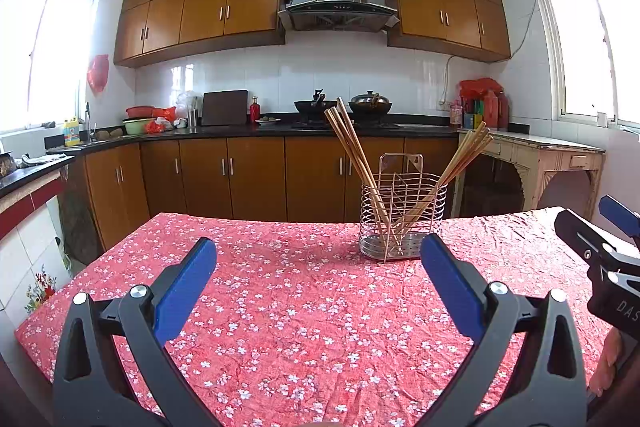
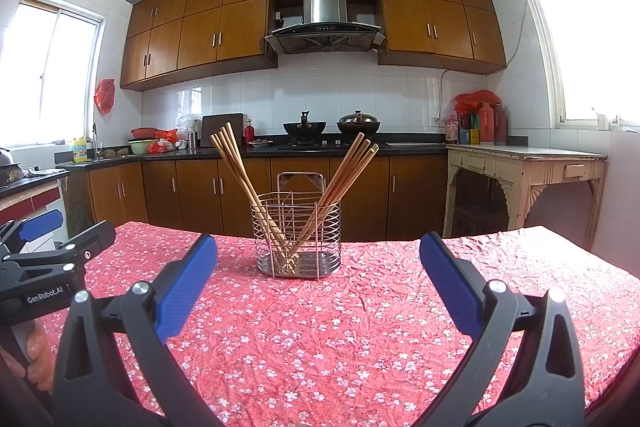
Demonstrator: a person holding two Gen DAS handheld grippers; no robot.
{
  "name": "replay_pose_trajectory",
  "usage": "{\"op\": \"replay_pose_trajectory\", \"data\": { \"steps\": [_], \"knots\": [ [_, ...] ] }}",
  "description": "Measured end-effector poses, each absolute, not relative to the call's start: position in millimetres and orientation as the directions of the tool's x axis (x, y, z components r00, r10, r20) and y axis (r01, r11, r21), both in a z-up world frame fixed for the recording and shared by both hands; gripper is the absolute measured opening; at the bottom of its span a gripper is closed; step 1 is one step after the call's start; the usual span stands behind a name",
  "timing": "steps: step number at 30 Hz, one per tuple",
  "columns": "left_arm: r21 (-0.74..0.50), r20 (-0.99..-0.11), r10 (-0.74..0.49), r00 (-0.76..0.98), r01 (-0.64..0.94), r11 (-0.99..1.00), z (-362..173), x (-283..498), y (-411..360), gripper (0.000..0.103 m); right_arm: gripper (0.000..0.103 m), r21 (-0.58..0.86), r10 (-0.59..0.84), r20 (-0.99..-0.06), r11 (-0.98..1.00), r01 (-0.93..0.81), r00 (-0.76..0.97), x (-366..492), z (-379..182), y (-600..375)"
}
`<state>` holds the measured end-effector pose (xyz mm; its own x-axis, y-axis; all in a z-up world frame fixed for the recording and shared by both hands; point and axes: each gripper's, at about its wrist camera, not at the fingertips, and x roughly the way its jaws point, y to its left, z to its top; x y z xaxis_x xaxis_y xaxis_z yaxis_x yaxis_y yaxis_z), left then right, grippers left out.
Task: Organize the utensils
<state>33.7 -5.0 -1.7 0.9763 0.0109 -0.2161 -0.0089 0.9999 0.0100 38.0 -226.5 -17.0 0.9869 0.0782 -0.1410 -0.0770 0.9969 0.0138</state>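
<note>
While gripper point(image 2: 318, 267) gapes, holder point(image 2: 297, 235) ahead

Chopsticks point(image 2: 236, 167) stand in a rack point(image 2: 297, 227) on the table point(image 2: 360, 327), kitchen counter point(image 2: 280, 149) behind

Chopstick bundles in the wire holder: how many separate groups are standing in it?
2. One bundle leans to the left side of the wire holder; the other bundle leans right. Their lower ends cross inside the holder, so the number of sticks in each bundle is hard to tell.
</note>
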Motion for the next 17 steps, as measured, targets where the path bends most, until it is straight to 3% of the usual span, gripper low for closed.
{"op": "replay_pose_trajectory", "data": {
  "steps": [17],
  "knots": [
    [-0.004, -0.225, 0.017, 0.974, -0.018, 1.000, -3.8, 33.7, -3.9, 0.101, 0.099, 0.015, 0.079, -0.142, 0.997, -0.078, 0.987, 38.4, -17.2, -227.1]
  ]
}}
